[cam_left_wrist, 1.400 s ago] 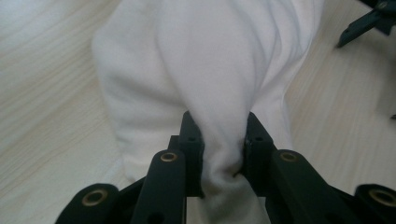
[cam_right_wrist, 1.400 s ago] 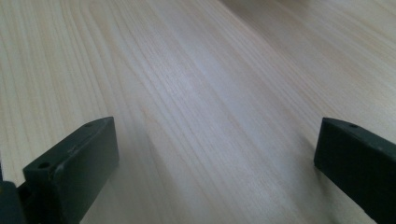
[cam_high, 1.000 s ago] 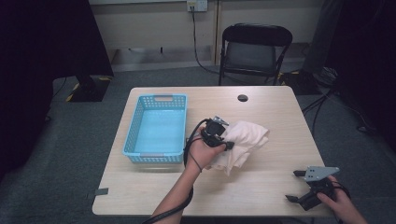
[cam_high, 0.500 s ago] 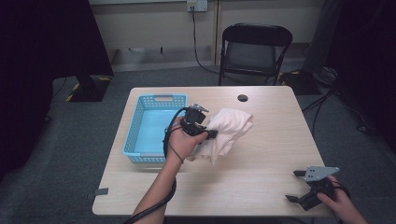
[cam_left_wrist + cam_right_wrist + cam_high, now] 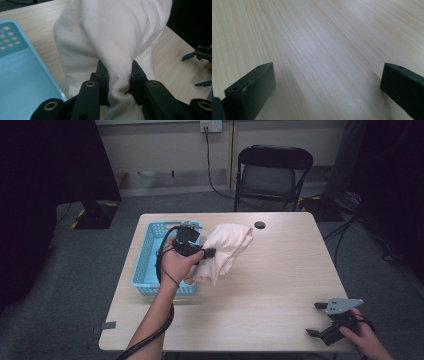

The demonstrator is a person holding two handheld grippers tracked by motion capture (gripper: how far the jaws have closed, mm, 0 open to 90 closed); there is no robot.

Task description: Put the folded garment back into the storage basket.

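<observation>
A cream cloth [image 5: 227, 245] hangs bunched above the wooden table [image 5: 280, 270], lifted just to the right of a light-blue plastic basket [image 5: 150, 265]. My left gripper [image 5: 207, 252] is shut on a fold of it. In the left gripper view the two black jaws pinch the cloth [image 5: 112, 37] at my left gripper [image 5: 119, 75], and the basket [image 5: 22, 70] lies low on the left. My right gripper [image 5: 316, 319] rests at the table's near right corner, open with nothing in it. Bare wood [image 5: 317, 37] shows between the jaws of my right gripper [image 5: 327, 77].
A small black round disc [image 5: 259, 225] sits near the table's far edge. A dark folding chair [image 5: 272, 172] stands behind the table. A grey tab [image 5: 107, 326] sticks out at the near left corner. My right gripper [image 5: 195, 71] appears far right in the left gripper view.
My left gripper has carried the cloth left and upward, from the table's middle to beside the basket. The right gripper has stayed put.
</observation>
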